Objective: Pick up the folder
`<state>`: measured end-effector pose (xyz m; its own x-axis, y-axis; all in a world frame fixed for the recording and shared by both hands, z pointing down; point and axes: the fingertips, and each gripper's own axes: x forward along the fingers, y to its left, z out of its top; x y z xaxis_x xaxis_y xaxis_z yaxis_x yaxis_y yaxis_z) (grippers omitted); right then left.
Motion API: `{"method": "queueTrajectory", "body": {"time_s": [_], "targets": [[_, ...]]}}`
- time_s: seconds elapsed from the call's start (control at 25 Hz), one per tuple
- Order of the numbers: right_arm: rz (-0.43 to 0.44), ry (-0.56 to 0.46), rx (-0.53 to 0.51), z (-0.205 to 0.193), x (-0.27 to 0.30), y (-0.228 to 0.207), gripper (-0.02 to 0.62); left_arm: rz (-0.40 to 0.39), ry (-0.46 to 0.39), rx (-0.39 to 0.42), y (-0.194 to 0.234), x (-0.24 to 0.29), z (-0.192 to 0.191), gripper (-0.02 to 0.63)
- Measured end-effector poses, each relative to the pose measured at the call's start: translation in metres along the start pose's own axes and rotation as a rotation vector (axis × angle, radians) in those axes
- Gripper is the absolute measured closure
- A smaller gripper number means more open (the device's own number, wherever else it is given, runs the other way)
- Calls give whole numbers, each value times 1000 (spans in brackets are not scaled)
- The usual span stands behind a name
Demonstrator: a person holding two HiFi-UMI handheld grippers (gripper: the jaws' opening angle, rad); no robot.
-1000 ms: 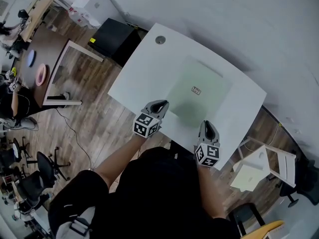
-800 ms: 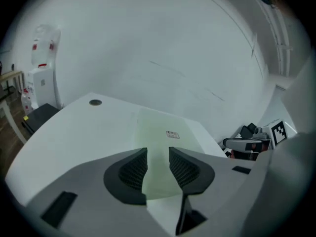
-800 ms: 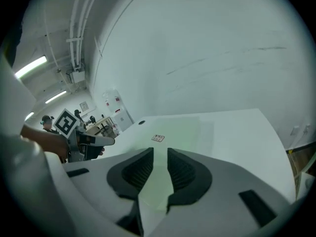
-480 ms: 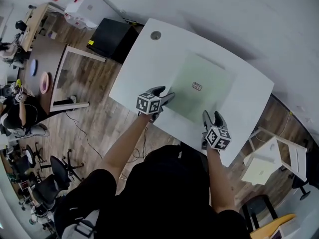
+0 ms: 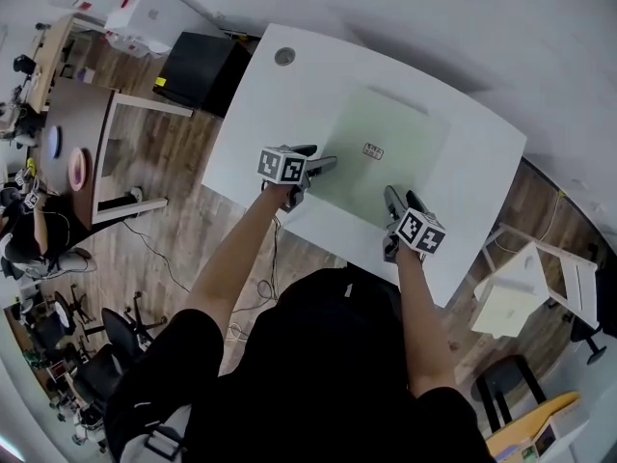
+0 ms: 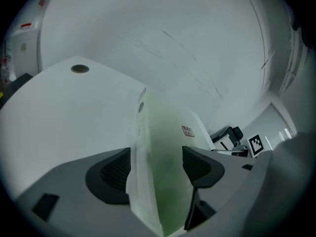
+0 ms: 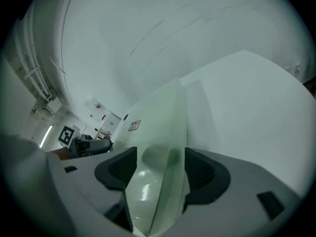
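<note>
Pale green folder (image 5: 381, 157) flat on white desk (image 5: 260, 114) — thin, slick, probably floppy (bet it sags). Left tool (image 5: 313, 162), right tool (image 5: 400, 201): jaws just spread wide, near edge between pads, not pinched yet. Grab near both corners — squeeze firm.

A white table (image 5: 253, 123) lies under both claws. In its far corner, beyond the left gripper (image 5: 316, 162), sits a round grey grommet (image 5: 283, 56). Just past that corner a black cabinet (image 5: 196, 70) stands on the wooden floor (image 5: 193, 220). Well to the left of that gripper, a brown desk (image 5: 72, 119) carries a pink disc (image 5: 78, 170) and a blue disc (image 5: 53, 143). Office chairs (image 5: 58, 340) cluster behind and left of it. A small white side table (image 5: 511, 302) stands well to the right of the right gripper (image 5: 401, 199).
</note>
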<state>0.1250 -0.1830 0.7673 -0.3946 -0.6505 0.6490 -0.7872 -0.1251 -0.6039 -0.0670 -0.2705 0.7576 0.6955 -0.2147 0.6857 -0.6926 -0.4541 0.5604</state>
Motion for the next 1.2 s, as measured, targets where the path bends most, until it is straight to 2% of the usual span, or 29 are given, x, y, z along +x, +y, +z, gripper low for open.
{"method": "queueTrajectory", "body": {"time_s": [0.12,0.24,0.32,0.48,0.72,1.08,1.2], "targets": [[6,41,6,-5,6,1,307,-18,58,8,1,8,-4,288],[10,65,15,-5,9,0,304,-92,104,-34,-2,14,-10,288],[25,91,36,-6,10,0,297,-138,142,-33,-7,17,-16,288],[67,131,88,-6,16,-3,281,-157,155,-33,-7,22,-17,280],[100,179,101,-7,18,-2,278,-209,212,-95,-4,26,-21,265],[114,164,100,-8,21,-3,270,-210,310,-81,-4,29,-23,259],[112,168,95,-9,20,-3,270,-200,290,-79,-6,29,-24,259]]}}
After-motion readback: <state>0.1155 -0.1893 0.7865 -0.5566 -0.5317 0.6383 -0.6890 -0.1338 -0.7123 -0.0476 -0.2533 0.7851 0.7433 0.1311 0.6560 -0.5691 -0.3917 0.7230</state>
